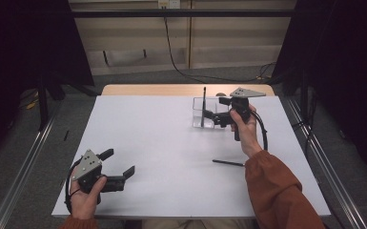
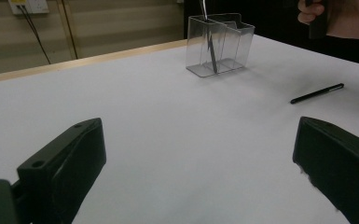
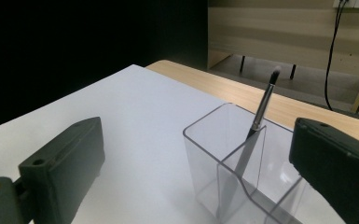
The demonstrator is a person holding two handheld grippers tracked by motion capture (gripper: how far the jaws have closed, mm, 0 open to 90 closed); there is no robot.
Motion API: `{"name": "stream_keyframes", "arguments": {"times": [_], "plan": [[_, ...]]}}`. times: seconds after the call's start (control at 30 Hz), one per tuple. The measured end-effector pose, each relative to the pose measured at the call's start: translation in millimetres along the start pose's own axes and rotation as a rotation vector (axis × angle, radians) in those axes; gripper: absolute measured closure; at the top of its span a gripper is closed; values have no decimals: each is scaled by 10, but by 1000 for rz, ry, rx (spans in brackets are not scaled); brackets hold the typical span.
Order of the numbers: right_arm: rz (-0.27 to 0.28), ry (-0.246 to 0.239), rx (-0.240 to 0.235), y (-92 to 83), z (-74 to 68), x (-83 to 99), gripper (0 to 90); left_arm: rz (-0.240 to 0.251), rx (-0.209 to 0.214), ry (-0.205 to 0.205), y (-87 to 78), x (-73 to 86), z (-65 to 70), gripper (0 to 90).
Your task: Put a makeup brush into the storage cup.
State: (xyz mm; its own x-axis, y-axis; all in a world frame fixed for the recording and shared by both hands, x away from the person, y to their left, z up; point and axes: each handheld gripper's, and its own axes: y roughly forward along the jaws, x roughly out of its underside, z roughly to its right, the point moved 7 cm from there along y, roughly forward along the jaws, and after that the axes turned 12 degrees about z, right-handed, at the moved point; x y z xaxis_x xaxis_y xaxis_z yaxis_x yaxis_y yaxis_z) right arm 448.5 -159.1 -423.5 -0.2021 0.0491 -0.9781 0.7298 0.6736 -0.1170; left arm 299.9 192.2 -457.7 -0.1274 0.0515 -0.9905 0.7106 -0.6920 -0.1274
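Right gripper (image 1: 213, 116) wide open at clear holder (image 3: 242, 186), brush (image 3: 261, 114) standing inside. Left gripper (image 1: 120, 162) open, low over table (image 1: 162, 143). Black pen (image 1: 228, 163) lying loose. No readable labels.

Even overhead light brightens the white table (image 1: 171, 143), while the frame's upper corners fall into near black. Shadows are soft and faint. Near jaws blur slightly at the lower edges; no glare.
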Motion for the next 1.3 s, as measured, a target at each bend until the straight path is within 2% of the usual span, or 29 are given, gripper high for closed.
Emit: {"name": "stream_keyframes", "arguments": {"times": [0.13, 0.2, 0.33, 0.77, 0.83, 1.03, 1.17, 1.3], "plan": [[-16, -14, 21, -96, 20, 37, 44, 1, 2, -1, 6, 1, -3, 24], [-19, -34, 46, -164, 29, 51, 45, 0, 0, 2, 4, 1, -13, 24], [-4, -29, 40, -270, 32, 56, 46, 2, -7, -4, 5, 0, -17, 24], [-17, -36, 24, -626, -40, 91, 38, 11, -17, -3, -6, -12, -33, 23], [1, -46, 28, -678, -45, 94, 38, 16, -17, -1, -3, -13, -30, 23], [-3, -6, 14, -823, -24, 161, 20, 19, -21, 2, -9, -22, -32, 23], [7, -5, 18, -931, -24, 166, 24, 17, -21, -1, -14, -17, -33, 22], [-17, -12, 30, -1041, -35, 228, 27, 18, -26, -1, -25, -19, -35, 23]]}}
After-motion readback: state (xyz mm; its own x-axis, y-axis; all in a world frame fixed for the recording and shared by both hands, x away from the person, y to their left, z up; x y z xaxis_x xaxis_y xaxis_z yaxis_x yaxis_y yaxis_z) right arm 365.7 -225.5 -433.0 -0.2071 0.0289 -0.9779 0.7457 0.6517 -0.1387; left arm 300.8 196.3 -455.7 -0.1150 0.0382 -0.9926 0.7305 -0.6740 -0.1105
